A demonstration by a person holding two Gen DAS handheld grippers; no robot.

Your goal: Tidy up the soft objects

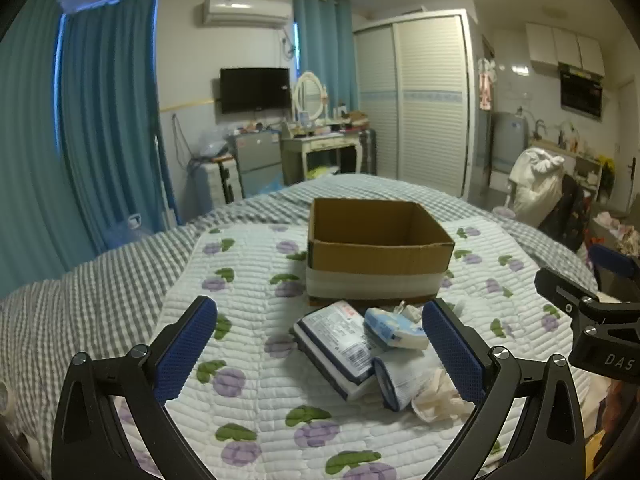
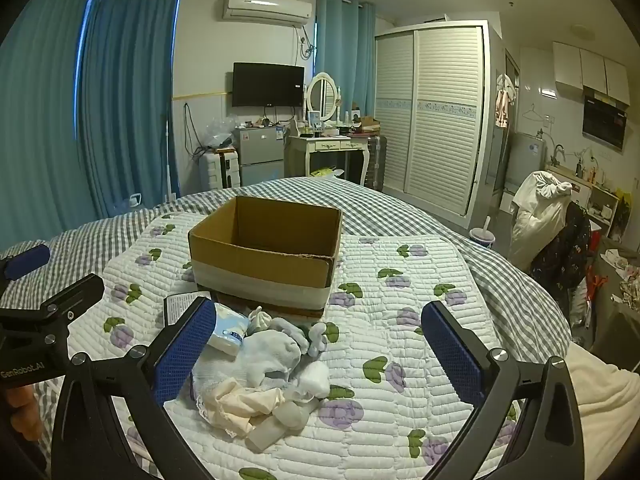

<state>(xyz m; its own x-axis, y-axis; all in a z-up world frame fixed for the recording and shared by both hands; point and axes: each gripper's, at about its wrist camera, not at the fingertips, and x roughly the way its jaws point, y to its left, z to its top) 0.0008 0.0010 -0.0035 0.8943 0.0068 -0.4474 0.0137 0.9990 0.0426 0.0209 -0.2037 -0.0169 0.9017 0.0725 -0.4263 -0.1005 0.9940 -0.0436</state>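
The inside floor of the cardboard box (image 1: 378, 258) is hidden behind its near wall in both views, so I cannot tell what lies in it. The box stands open-topped on the quilt (image 1: 248, 280) with purple flowers, which lies on the bed (image 1: 92, 292) with its gray checked cover. Just in front of the box sits a small heap of soft things. In the left wrist view the long flat pack (image 1: 338, 350) has a label with small print and a barcode, but the words are too tiny to read; its long side runs from the box toward the camera, slanting to the right. Beside it is a blue and white tissue pack (image 1: 394, 328), touching a rolled white cloth (image 1: 400, 380) and a cream crumpled cloth (image 1: 436, 396). In the right wrist view the heap is a jumble: a white sock (image 2: 276, 354), a cream cloth (image 2: 240, 400) and a pale bottle-like thing (image 2: 268, 432) whose shape is hard to make out (part of the heap hides behind a blue pad). The left gripper (image 1: 320, 344) is spread wide and holds nothing. The right gripper (image 2: 318, 344) is also spread wide and holds nothing. Its body reads "DAS" at the right edge of the left view, and the left gripper's body reads "GenRobot.AI" in the right view.
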